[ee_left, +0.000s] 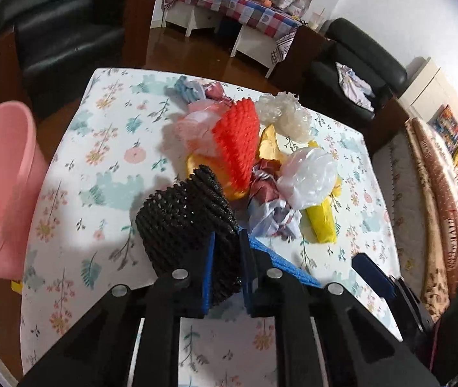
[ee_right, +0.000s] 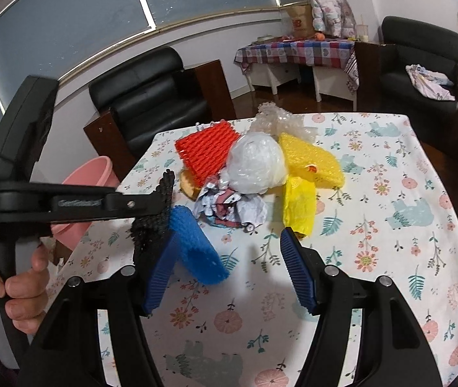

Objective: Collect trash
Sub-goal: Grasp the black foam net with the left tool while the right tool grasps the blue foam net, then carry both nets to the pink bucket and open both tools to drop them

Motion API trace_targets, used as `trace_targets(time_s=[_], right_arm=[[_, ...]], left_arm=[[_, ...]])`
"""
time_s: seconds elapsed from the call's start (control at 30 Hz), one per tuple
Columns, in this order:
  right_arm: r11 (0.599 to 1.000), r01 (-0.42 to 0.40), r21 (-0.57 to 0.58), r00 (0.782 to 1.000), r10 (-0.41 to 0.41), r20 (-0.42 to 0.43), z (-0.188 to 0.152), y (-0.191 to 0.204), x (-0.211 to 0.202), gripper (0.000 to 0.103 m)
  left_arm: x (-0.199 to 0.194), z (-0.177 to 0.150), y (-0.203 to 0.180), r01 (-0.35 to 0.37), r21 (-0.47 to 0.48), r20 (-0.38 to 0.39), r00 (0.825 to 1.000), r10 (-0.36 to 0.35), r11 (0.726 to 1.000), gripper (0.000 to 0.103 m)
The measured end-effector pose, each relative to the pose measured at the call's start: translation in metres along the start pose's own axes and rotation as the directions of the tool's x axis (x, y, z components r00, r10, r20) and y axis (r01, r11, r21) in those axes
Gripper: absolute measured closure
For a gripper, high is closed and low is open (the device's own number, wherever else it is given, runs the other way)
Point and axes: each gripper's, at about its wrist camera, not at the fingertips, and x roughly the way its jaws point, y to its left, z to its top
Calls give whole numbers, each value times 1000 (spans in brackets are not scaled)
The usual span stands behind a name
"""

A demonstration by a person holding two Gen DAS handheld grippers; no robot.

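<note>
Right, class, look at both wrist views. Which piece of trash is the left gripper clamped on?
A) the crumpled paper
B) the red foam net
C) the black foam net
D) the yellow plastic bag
C: the left gripper has its blue pads pressed against the black foam net, while the red foam net, yellow plastic bag and crumpled paper lie untouched in the pile on the table.
</note>
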Motion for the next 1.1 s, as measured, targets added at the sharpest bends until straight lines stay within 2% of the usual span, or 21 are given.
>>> trace_targets(time_s=[0.17,0.33,0.5,0.67,0.73,0.77,0.83,0.87,1.0,1.1], right_arm=[[999,-40,-30,998,39,-39,-1,11,6,37],[995,-83,-46,991,78,-108,-1,24,18,37],[995,-76,-69,984,63,-165,-3,33,24,37],[997,-8,-83,971,-12,-241,-8,31,36,38],[997,1,-83,965,-23,-263,-12,30,40,57],[997,5,-76,957,-27,-288,-14,29,43,72],[999,1,-52,957,-17,-291,-15,27,43,84],[999,-7,-42,956,-5,-292,-14,28,42,95],[999,0,-51,969,-13,-246,-10,32,27,97],[997,-13,-71,984,0,-176,3,41,7,98]], left_arm=[[-16,-6,13,7,6,36,999,-8,1000,92],[-23,-12,28,20,-10,39,999,-20,1000,92],[-34,-17,38,21,10,60,998,-22,1000,92],[-49,-24,47,26,43,87,996,-30,999,92],[-53,-25,51,33,47,92,995,-37,998,92],[-54,-26,53,36,48,94,995,-41,998,92],[-58,-27,58,46,47,100,994,-50,998,92],[-59,-27,60,52,47,103,993,-56,998,92],[-72,-27,64,84,66,139,986,-93,994,92],[-89,-23,67,92,90,198,974,-109,992,92]])
